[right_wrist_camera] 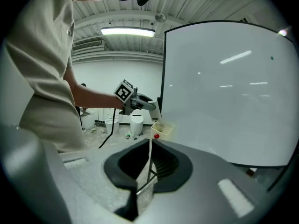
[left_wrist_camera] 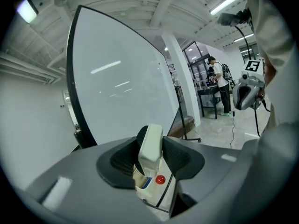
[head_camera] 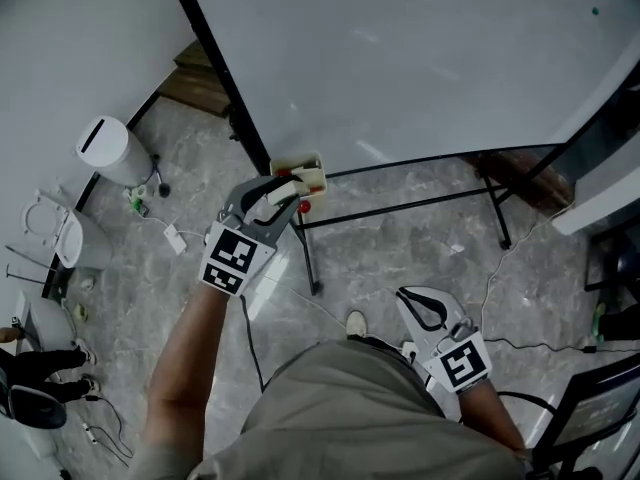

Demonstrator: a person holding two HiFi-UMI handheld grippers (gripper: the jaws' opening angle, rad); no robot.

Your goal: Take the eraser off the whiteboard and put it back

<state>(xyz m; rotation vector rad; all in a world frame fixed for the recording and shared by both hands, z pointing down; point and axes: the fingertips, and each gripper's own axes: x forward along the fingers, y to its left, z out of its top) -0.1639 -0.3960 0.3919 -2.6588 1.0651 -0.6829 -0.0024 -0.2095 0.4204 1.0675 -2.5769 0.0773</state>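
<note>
A cream-white eraser (left_wrist_camera: 150, 146) stands upright between the black pads of my left gripper (left_wrist_camera: 150, 141), which is shut on it. In the head view the left gripper (head_camera: 293, 190) is held at the lower left corner of the whiteboard (head_camera: 420, 58), right over a small cream tray (head_camera: 308, 171) that hangs there. The tray (left_wrist_camera: 140, 183) holds a red knob (left_wrist_camera: 160, 179) and a blue item. My right gripper (head_camera: 405, 294) hangs low near my waist, away from the board. Its tips (right_wrist_camera: 150, 146) almost meet, with nothing between them.
The whiteboard's black stand legs (head_camera: 400, 208) cross the marble floor below the board. A white bin (head_camera: 110, 150) and loose cables (head_camera: 175, 236) lie at the left. A person (left_wrist_camera: 219, 85) stands far behind by a desk. A dark frame (head_camera: 590, 398) sits at the lower right.
</note>
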